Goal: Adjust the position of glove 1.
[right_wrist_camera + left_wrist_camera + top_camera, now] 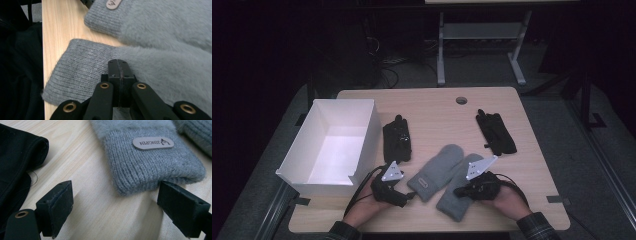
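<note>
Two grey mittens lie side by side at the near middle of the table, cuffs toward the person. The left gripper stands released, its jaws either side of the left mitten's cuff; it could close on bare wood. The right gripper is clenched empty over the right mitten and may just shove it. A white box waits at left.
</note>
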Action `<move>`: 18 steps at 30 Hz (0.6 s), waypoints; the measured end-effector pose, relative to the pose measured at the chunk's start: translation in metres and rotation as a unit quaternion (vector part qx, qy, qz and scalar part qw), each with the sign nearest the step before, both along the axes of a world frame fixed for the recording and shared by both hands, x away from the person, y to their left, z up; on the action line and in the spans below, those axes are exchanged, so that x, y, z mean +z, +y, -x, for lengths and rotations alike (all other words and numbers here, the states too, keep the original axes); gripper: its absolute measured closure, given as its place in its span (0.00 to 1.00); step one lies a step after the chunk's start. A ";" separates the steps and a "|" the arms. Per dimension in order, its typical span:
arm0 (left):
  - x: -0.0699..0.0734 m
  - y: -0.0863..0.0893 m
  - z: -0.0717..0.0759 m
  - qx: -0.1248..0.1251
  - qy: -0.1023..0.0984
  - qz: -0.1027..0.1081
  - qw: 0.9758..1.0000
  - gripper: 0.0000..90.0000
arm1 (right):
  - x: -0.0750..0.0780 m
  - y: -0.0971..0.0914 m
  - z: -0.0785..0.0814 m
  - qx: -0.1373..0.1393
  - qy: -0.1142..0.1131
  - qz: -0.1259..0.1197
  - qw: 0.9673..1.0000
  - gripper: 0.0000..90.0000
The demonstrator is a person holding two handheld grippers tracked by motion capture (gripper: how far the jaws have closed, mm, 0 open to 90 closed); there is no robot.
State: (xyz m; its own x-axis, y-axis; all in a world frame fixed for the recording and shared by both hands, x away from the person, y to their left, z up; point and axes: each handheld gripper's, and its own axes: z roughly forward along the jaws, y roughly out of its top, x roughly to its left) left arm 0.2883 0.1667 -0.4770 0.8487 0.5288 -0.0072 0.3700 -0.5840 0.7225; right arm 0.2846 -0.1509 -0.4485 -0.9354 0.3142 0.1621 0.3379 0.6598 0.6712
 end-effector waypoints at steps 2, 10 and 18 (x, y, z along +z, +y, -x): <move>0.000 0.000 0.000 0.000 0.000 0.000 1.000 0.14 | 0.000 0.006 0.000 -0.003 -0.001 0.000 1.000 1.00; 0.000 0.000 0.000 -0.001 0.000 -0.001 1.000 0.14 | 0.002 0.018 0.002 -0.008 -0.022 0.002 1.000 0.97; 0.000 0.000 0.000 0.000 -0.001 0.001 1.000 0.14 | 0.010 -0.010 0.000 -0.085 -0.025 -0.020 0.996 0.72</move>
State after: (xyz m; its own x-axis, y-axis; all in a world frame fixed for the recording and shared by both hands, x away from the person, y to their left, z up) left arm 0.2884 0.1667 -0.4772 0.8487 0.5289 -0.0068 0.3687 -0.5823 0.7246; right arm 0.2841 -0.1611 -0.4383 -0.8764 0.4631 0.1323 0.4081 0.5682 0.7146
